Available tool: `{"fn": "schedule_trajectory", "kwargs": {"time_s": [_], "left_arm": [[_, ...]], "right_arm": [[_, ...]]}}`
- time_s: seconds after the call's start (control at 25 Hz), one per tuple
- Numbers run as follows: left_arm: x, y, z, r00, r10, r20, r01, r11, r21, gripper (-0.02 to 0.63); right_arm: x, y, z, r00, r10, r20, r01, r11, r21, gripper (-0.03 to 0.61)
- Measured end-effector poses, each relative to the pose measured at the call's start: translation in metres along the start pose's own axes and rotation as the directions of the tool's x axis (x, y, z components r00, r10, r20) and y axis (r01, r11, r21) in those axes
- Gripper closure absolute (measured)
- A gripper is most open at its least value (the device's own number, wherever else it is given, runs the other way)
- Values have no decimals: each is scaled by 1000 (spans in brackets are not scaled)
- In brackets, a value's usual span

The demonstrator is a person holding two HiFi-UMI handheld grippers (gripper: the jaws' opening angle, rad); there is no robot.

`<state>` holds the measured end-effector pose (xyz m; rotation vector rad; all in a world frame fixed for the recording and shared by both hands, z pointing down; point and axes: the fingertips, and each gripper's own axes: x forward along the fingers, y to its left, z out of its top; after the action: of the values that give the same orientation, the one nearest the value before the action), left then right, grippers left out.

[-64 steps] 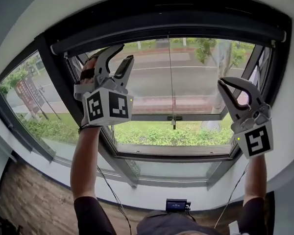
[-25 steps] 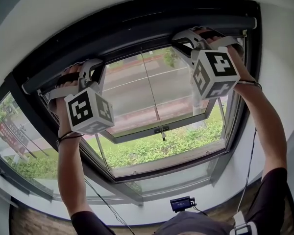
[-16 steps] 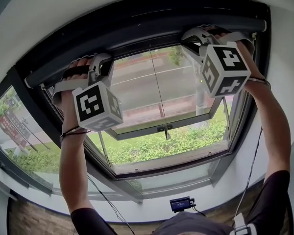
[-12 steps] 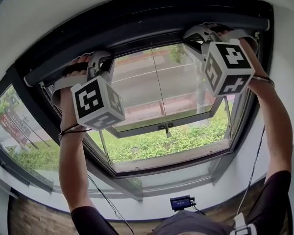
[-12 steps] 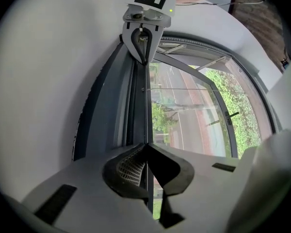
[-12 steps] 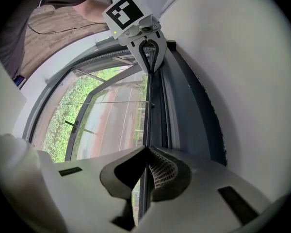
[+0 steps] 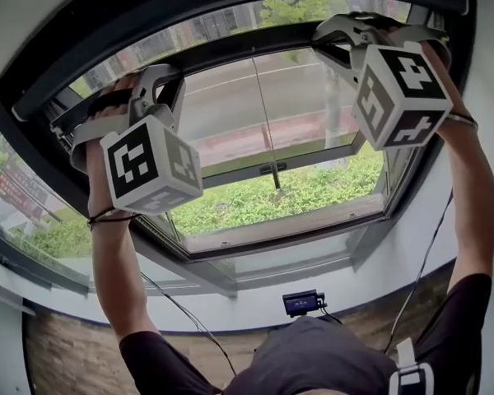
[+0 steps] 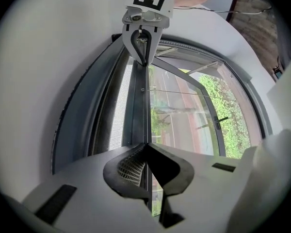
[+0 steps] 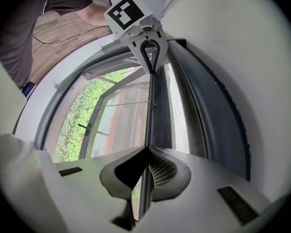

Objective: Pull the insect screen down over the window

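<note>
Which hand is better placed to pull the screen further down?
Neither alone: left gripper and right gripper are both shut on the screen bar, toward opposite ends; probably pull together.

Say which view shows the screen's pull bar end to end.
Head view: the pull bar spans the window between the left gripper and the right gripper. Each gripper view shows it only edge-on, clamped in shut jaws and running away toward the other gripper, with the mesh alongside.

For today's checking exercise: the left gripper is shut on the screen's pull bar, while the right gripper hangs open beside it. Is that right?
No. The right gripper view shows the right gripper also shut on the pull bar. The left gripper is shut on it.
</note>
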<state>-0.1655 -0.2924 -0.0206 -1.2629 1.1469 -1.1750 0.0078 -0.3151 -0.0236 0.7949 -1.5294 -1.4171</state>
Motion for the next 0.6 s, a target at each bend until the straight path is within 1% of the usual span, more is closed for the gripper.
{"fn": "schedule_trajectory", "kwargs": {"time_s": [0.08, 0.24, 0.44, 0.6], "left_arm": [[0, -15, 0, 1000, -19, 1, 19, 1000, 5, 594], [2, -57, 2, 998, -71, 4, 71, 998, 1, 595], [5, -99, 7, 995, -95, 5, 95, 995, -10, 597], [5, -146, 8, 984, -179, 13, 180, 983, -34, 597]], "right_arm": [[2, 15, 1, 1000, 23, -2, -23, 1000, -2, 558], [8, 56, 1, 995, 100, 11, -100, 995, 5, 558], [15, 96, -3, 988, 152, 39, -154, 988, 29, 558], [22, 139, -1, 973, 226, 43, -227, 973, 31, 557]]}}
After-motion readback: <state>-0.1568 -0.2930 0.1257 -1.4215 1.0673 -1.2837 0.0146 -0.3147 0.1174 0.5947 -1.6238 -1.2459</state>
